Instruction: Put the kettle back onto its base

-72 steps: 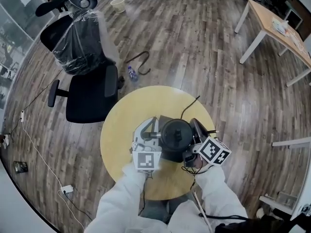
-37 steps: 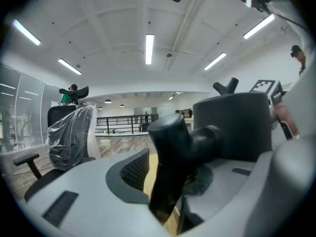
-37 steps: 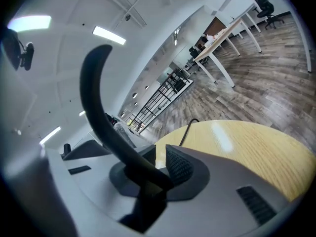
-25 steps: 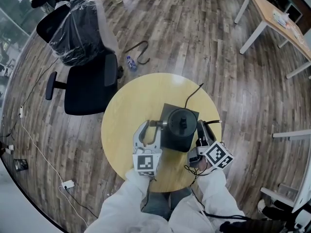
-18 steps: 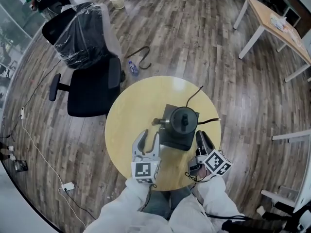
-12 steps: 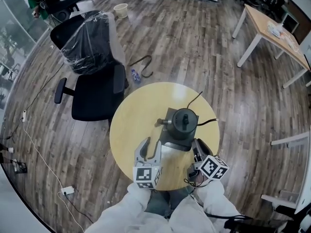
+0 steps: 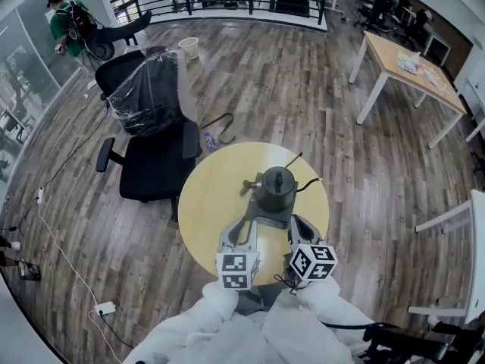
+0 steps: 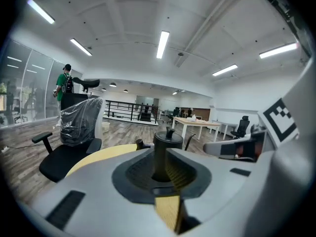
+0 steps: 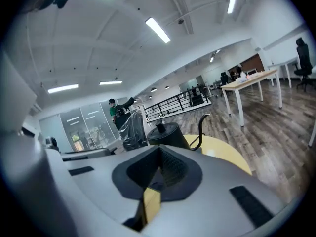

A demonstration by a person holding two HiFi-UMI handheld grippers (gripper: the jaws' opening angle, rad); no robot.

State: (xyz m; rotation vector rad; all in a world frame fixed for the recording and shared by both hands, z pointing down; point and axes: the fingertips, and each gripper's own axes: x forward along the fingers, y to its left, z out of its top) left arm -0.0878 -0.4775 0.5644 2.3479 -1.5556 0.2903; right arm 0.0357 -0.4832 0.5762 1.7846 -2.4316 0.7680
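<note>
The black kettle [image 7: 275, 186] stands upright on its dark square base [image 7: 265, 215] on the round yellow table [image 7: 216, 196]. It also shows ahead in the left gripper view as the kettle [image 8: 167, 141] and in the right gripper view as the kettle [image 9: 165, 134]. Both grippers hang at the table's near edge, apart from the kettle. My left gripper [image 7: 242, 230] is open; its jaws have just been closing, with nothing between them. My right gripper [image 7: 295, 224] is shut on nothing.
A black office chair [image 7: 151, 135] with a plastic-wrapped back stands left of the table. A bottle [image 7: 210, 139] and a curved hook [image 7: 217, 121] lie on the floor behind. A cord [image 7: 308, 183] leaves the base rightward. A wooden desk [image 7: 405, 63] stands far right, a person [image 7: 64, 23] far left.
Both grippers drew back from the kettle's sides toward the near table edge. The right jaws went from open to shut. The kettle stays on its base.
</note>
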